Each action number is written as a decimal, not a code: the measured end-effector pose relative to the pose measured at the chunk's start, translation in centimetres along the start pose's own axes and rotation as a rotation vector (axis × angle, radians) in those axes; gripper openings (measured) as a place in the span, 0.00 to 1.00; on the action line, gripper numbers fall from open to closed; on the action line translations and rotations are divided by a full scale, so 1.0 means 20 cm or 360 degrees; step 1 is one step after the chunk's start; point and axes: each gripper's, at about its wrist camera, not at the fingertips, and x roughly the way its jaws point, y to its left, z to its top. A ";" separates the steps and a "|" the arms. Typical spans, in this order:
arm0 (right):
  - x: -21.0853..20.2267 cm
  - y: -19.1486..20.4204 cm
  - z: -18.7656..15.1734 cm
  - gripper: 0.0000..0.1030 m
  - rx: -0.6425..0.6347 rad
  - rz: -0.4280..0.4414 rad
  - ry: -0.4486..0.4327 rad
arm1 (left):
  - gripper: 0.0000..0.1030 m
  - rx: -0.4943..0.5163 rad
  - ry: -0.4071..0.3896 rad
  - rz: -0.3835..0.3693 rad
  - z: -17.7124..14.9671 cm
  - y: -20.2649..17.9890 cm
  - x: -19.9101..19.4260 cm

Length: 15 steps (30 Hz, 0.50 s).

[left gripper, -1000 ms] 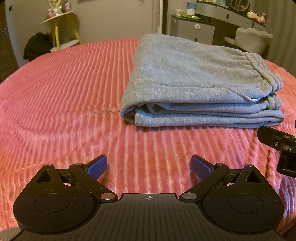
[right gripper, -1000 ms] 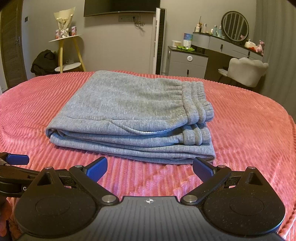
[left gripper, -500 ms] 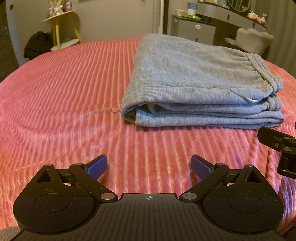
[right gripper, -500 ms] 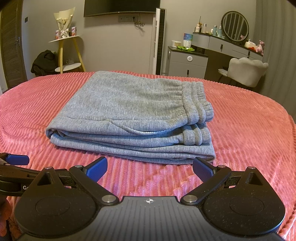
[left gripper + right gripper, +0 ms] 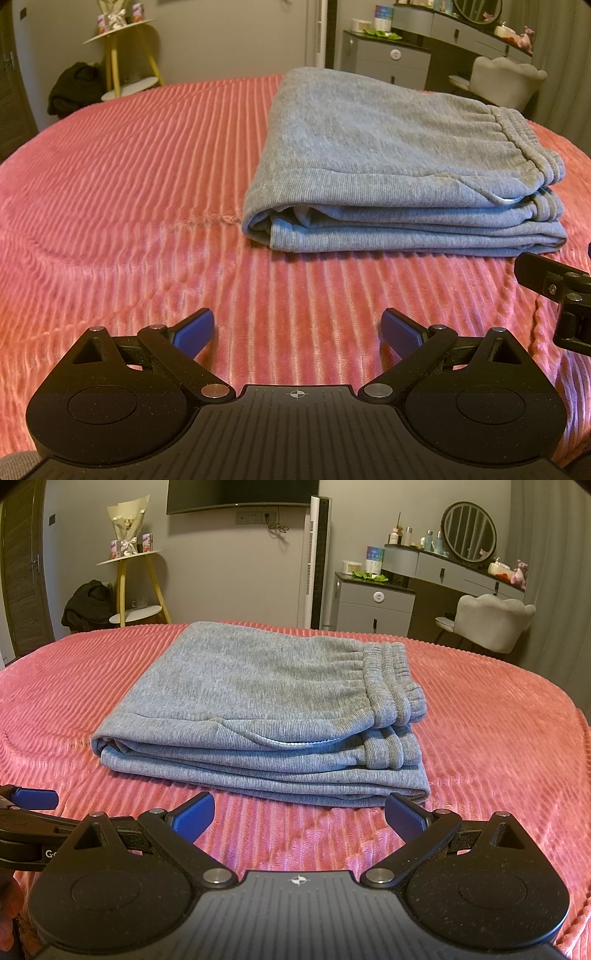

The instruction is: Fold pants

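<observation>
Folded grey pants point(image 5: 266, 716) lying mid-bed point(image 5: 498, 738), left gripper point(image 5: 297, 332) and right gripper point(image 5: 299, 816) near the bed's front edge, jaws apart, holding nothing

The gray pants point(image 5: 273, 709) lie folded in a neat stack on the pink ribbed bed point(image 5: 498, 738). The right claw point(image 5: 299, 818) hovers just before them, spread wide and empty.

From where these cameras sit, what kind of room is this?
Almost certainly a bedroom: folded grey pants lie on a bed with a ribbed pink bedspread, and a dressing table with a round mirror stands by the far wall.
</observation>
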 end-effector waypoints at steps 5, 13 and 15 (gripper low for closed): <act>0.00 0.00 0.00 0.96 -0.0001 -0.0001 0.0000 | 0.97 -0.0002 -0.0002 0.0000 0.00 0.00 0.00; 0.00 0.00 0.00 0.96 0.0001 -0.0001 -0.0001 | 0.97 0.0004 -0.0019 -0.0008 0.00 -0.01 -0.01; 0.00 0.00 0.00 0.96 0.0001 0.0000 -0.0001 | 0.97 0.0011 -0.0038 -0.0007 -0.01 -0.01 -0.02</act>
